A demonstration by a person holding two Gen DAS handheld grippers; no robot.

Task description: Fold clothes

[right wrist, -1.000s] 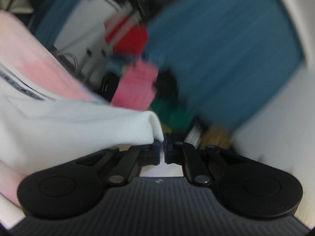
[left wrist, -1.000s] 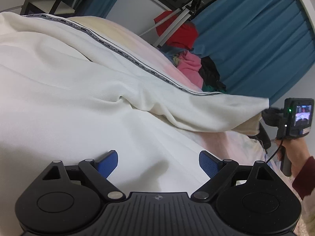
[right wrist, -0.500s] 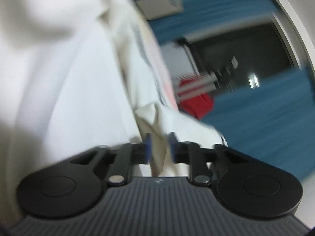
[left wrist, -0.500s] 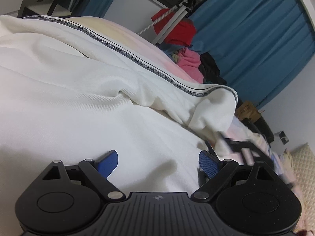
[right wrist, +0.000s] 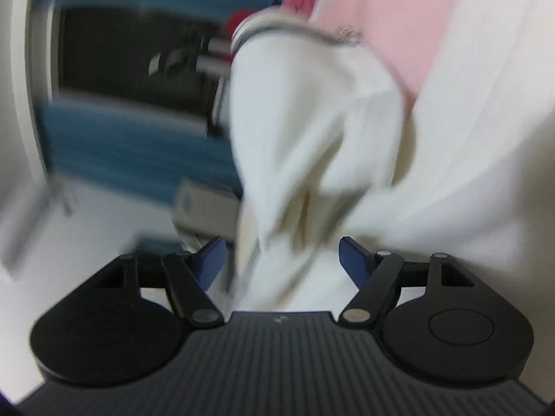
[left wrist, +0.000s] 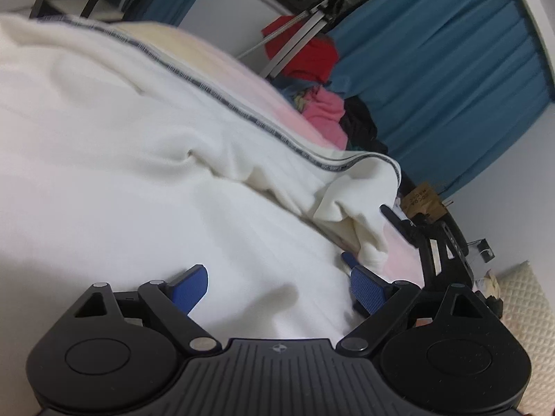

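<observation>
A large white garment (left wrist: 138,159) with a dark striped trim (left wrist: 242,118) lies spread over a pink-covered surface (left wrist: 263,86). My left gripper (left wrist: 279,289) is open, its blue pads (left wrist: 189,286) resting low over the white cloth. The garment's folded-over corner (left wrist: 357,201) lies bunched at the right. My right gripper (right wrist: 281,260) is open, with that bunched corner (right wrist: 312,138) hanging loose between its blue pads (right wrist: 353,260). The right gripper's body (left wrist: 437,242) shows at the right edge of the left wrist view. The right wrist view is blurred.
A pile of red, pink and dark clothes (left wrist: 326,104) lies beyond the surface, by a tripod (left wrist: 305,27) and blue curtains (left wrist: 451,79). A brown box (left wrist: 421,199) and a cream quilted cushion (left wrist: 523,308) are at the right.
My right gripper carried the garment's corner over and down onto the cloth, then opened and let it go. The left gripper has stayed open in place.
</observation>
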